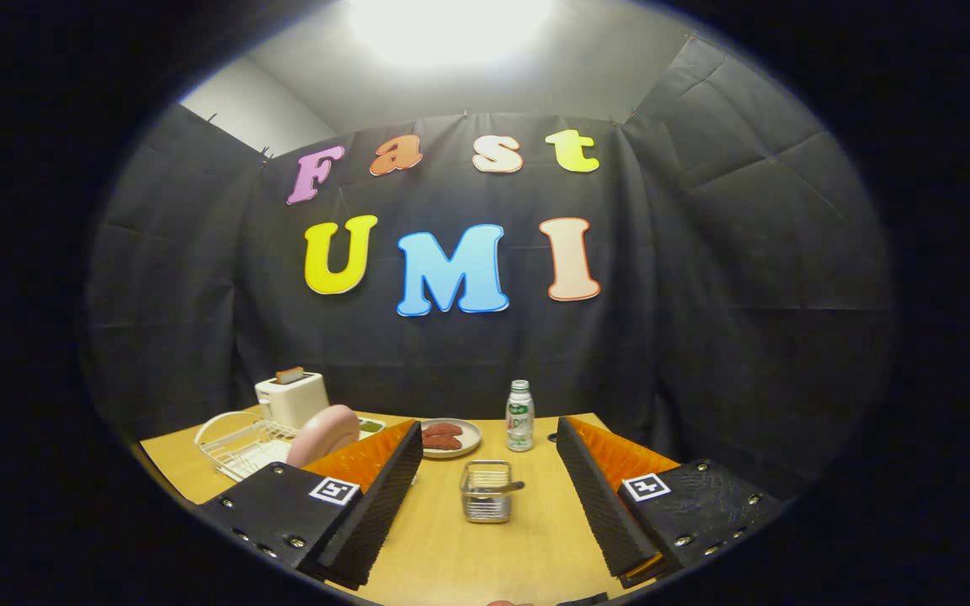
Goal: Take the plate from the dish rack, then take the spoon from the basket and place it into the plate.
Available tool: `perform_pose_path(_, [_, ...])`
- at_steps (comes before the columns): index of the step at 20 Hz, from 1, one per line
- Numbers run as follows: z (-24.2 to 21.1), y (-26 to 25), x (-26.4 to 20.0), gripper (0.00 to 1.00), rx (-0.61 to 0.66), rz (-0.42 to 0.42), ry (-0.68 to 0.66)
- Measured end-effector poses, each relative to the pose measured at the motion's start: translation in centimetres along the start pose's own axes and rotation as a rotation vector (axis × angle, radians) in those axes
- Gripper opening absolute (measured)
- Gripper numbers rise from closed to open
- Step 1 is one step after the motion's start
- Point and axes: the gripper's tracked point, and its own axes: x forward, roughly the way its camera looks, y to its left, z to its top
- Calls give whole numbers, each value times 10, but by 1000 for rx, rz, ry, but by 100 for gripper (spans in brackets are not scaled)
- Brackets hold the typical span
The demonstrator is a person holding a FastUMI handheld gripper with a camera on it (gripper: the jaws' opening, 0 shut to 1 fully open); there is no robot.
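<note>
Two fingers spread, gripper (489, 497) empty. Plate (322, 435) upright in rack (237, 446), beyond left finger. Advise: swing left, straddle rim, pinch firmly, lift straight up.

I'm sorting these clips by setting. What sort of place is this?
Likely a staged kitchen tabletop in a recording booth: black cloth walls surround a wooden table with a toaster, a dish rack holding a pink plate, and a spoon basket. The gripper is open.
</note>
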Motion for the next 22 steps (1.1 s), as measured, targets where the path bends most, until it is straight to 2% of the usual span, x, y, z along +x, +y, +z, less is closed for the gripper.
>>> perform_pose_path(9, [12,98,63,98,45,198,93])
perform_pose_path(15, [-13,139,120,98,149,277,334])
perform_pose_path(22, [-75,167,178,98,147,299,647])
